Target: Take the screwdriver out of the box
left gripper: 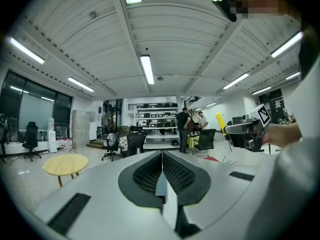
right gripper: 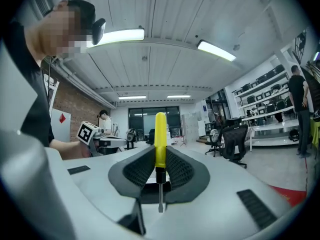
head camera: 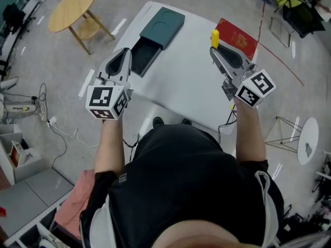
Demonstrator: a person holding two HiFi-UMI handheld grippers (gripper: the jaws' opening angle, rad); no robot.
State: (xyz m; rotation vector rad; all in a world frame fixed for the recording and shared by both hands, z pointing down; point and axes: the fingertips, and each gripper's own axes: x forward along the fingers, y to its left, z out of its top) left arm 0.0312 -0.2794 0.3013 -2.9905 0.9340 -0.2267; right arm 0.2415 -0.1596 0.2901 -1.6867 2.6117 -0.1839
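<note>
My right gripper [head camera: 214, 47] is shut on a yellow-handled screwdriver [head camera: 214, 36], held up in the air above the right side of the white table [head camera: 191, 87]. In the right gripper view the screwdriver [right gripper: 160, 139] stands upright between the pads, with its metal shaft pointing down. The dark teal box lies open at the table's far left: its tray [head camera: 144, 57] sits beside the lid [head camera: 164, 26]. My left gripper [head camera: 125, 53] is raised near the tray. In the left gripper view it [left gripper: 162, 156] is shut with nothing in it.
A red booklet [head camera: 238, 37] lies at the table's far right corner. On the floor to the left stands a round wooden table [head camera: 74, 6]. Cables [head camera: 57, 128] trail on the floor at the left. Office chairs [left gripper: 122, 144], shelves and two standing people [left gripper: 184, 126] fill the room's far end.
</note>
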